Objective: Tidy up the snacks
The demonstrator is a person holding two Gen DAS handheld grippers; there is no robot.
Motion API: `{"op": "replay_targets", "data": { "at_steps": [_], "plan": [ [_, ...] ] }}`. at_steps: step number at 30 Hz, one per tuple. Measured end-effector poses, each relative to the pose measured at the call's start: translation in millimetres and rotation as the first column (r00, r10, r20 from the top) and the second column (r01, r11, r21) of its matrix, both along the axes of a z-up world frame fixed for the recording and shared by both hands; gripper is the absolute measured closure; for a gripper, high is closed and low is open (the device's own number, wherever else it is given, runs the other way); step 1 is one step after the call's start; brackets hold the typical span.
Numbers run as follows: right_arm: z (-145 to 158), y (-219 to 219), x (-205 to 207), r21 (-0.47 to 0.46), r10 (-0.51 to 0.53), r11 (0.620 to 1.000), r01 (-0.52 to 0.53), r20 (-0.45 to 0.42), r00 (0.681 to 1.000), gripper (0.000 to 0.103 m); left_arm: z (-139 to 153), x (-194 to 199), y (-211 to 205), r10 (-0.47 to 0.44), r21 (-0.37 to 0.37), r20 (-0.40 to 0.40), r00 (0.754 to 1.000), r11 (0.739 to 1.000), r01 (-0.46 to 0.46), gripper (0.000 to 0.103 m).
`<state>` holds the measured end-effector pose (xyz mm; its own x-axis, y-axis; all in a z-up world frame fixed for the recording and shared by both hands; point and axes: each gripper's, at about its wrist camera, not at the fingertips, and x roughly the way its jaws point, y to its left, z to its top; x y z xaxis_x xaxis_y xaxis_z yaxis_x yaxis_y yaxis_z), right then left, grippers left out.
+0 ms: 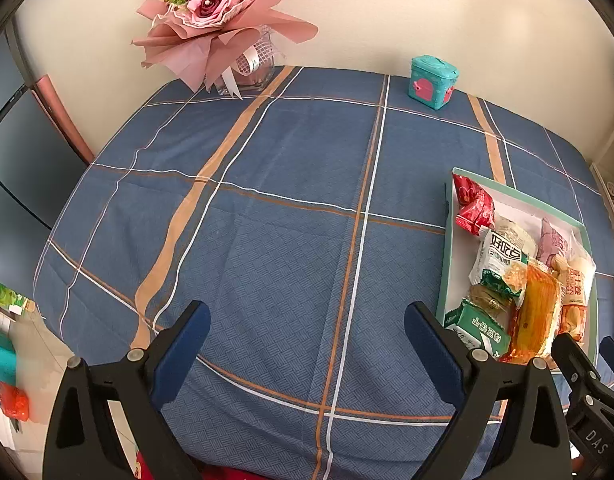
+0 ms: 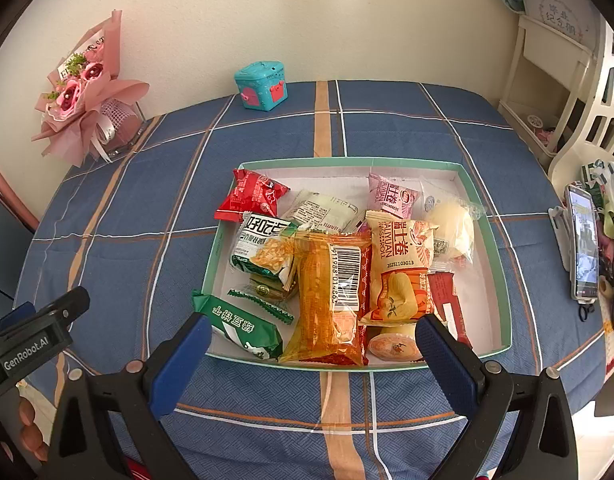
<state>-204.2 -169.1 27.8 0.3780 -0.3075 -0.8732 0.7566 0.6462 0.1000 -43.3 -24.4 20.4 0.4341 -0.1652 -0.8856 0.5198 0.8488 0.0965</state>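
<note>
A shallow white box with a green rim (image 2: 503, 264) sits on the blue plaid tablecloth and holds several wrapped snacks: a red packet (image 2: 253, 194), a green packet (image 2: 243, 326), an orange packet with a barcode (image 2: 327, 300), a pink packet (image 2: 391, 196). My right gripper (image 2: 313, 346) is open and empty, just in front of the box's near edge. My left gripper (image 1: 307, 334) is open and empty over bare cloth, left of the box (image 1: 447, 240). The right gripper's tip shows in the left wrist view (image 1: 587, 364).
A pink flower bouquet (image 1: 223, 12) in a glass vase and a teal toy box (image 1: 433, 82) stand at the table's far edge by the wall. A phone on a stand (image 2: 585, 248) and a white shelf (image 2: 555, 80) are on the right.
</note>
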Motion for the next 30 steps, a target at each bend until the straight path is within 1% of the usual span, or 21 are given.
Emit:
{"op": "replay_targets", "data": {
  "at_steps": [30],
  "plan": [
    [-0.4,0.4,0.7,0.0,-0.002,1.0,0.002,-0.001,1.0,0.0,-0.8,0.1,2.3,0.008,-0.002,-0.001,1.0,1.0,-0.008,0.005]
  ]
}}
